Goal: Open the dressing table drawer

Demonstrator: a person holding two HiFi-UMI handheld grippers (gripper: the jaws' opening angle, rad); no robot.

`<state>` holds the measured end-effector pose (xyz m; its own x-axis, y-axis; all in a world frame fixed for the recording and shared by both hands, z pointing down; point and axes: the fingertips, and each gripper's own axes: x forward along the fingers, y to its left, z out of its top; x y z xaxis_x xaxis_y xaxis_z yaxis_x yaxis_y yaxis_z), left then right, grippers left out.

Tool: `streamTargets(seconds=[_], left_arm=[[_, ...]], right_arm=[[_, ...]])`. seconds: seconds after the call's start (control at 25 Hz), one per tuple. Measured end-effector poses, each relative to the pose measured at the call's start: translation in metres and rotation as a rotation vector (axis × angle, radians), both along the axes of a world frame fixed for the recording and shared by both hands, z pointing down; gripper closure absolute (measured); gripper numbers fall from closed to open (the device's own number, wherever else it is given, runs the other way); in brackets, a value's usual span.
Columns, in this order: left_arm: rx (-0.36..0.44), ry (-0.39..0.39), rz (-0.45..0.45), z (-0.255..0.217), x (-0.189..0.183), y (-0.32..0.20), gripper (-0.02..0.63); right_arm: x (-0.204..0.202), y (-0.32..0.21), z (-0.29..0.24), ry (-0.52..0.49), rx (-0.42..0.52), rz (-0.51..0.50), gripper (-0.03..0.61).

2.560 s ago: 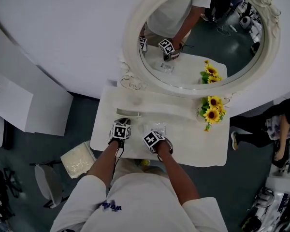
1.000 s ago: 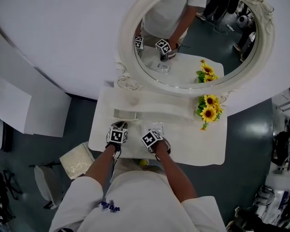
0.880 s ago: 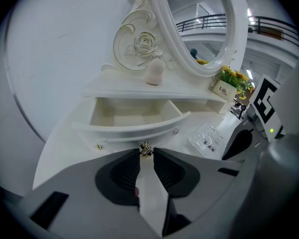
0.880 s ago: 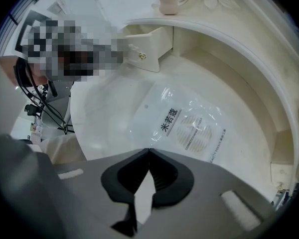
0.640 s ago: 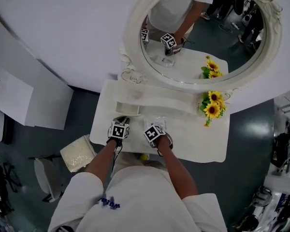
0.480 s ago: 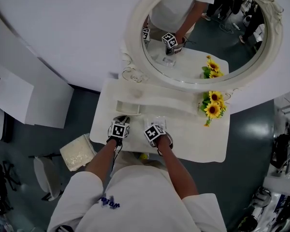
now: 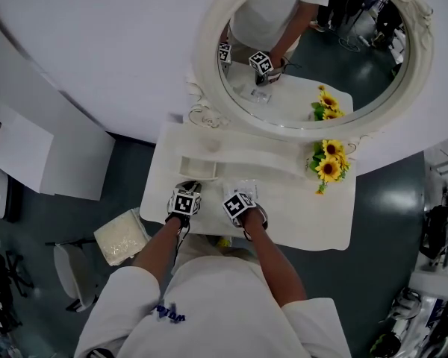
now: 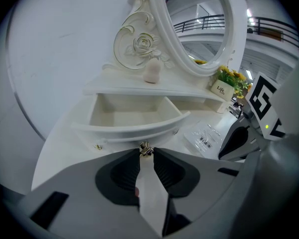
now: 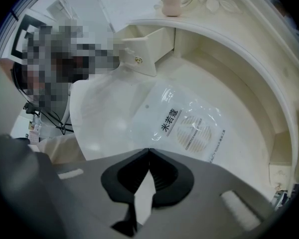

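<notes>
The white dressing table [image 7: 313,226] has a small drawer [image 7: 198,168] standing pulled out at its left, empty inside [image 8: 124,111]. In the left gripper view a gold knob [image 8: 145,149] on the drawer front sits pinched between the tips of my left gripper [image 8: 146,152], which is shut on it. In the head view my left gripper [image 7: 187,189] sits just in front of the drawer. My right gripper [image 9: 148,152] is shut and points down at the near edge of a clear printed sachet [image 9: 182,123] lying flat on the tabletop. Whether it pinches the sachet is unclear.
An oval mirror [image 7: 313,51] in an ornate white frame stands behind the table. Sunflowers [image 7: 327,166] sit at the back right. A small pale jar [image 8: 151,72] rests on the shelf above the drawer. A cushioned stool [image 7: 119,237] stands on the floor at the left.
The head camera's view has shifted a little. Both grippers and the pulled-out drawer keep their places on the table.
</notes>
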<state>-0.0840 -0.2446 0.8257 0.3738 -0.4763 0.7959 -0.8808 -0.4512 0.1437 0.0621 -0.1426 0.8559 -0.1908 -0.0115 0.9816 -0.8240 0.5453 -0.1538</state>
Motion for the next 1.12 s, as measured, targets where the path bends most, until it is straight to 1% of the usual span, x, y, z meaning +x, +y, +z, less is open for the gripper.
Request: streamTargets(seconds=[1.12], left_arm=[[-0.001,0.008,0.023,0.000,-0.001,0.013,0.523]], right_arm=[[0.001,0.000,0.000,0.012,-0.002,0.015,0.566]])
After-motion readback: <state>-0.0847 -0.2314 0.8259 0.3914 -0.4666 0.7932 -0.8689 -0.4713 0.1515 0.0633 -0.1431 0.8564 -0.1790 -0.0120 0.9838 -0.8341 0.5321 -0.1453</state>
